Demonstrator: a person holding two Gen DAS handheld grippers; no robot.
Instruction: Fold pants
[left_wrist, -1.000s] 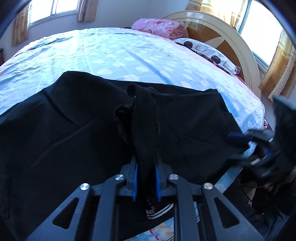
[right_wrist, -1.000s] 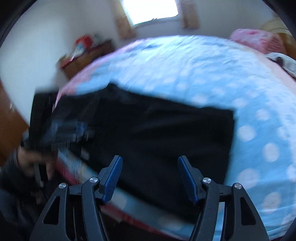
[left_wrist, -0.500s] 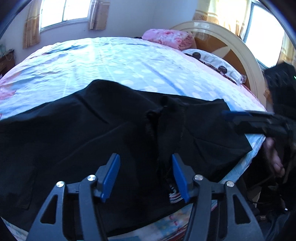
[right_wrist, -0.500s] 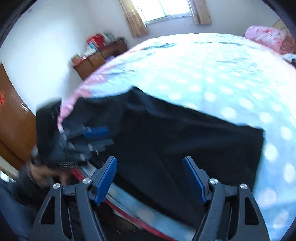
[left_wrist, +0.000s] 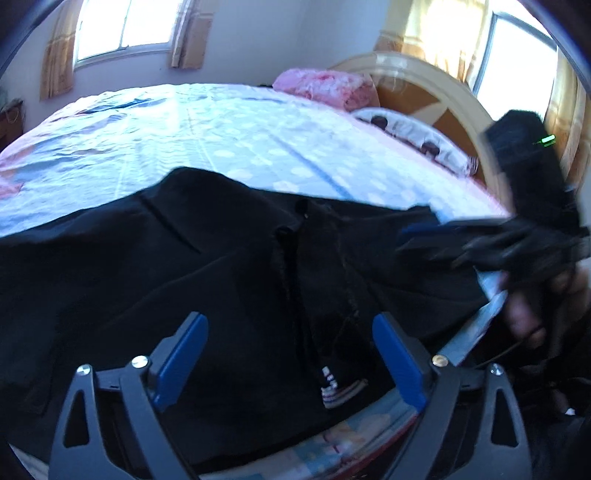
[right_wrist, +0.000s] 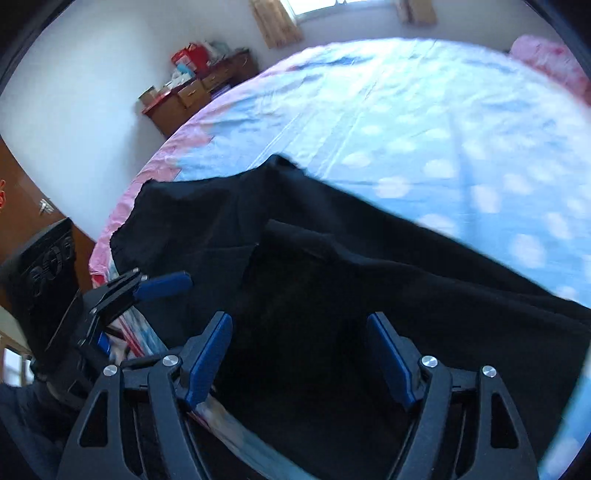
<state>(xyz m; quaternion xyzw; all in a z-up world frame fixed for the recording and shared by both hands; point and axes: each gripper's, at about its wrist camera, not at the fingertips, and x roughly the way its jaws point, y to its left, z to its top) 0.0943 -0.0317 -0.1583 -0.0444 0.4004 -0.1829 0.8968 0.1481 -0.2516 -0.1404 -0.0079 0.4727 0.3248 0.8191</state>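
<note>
Both jaw pairs, left gripper (left_wrist: 290, 354) and right gripper (right_wrist: 299, 356), just widened, clear above black pants (left_wrist: 184, 266).

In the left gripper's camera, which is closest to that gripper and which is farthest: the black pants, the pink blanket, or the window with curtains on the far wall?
From the left gripper:
1. Black pants, right under the open jaws, at the near edge of the bed.
2. Pink blanket, at the far end of the bed, beside the headboard.
3. Window, on the wall beyond the bed, upper left.
</note>
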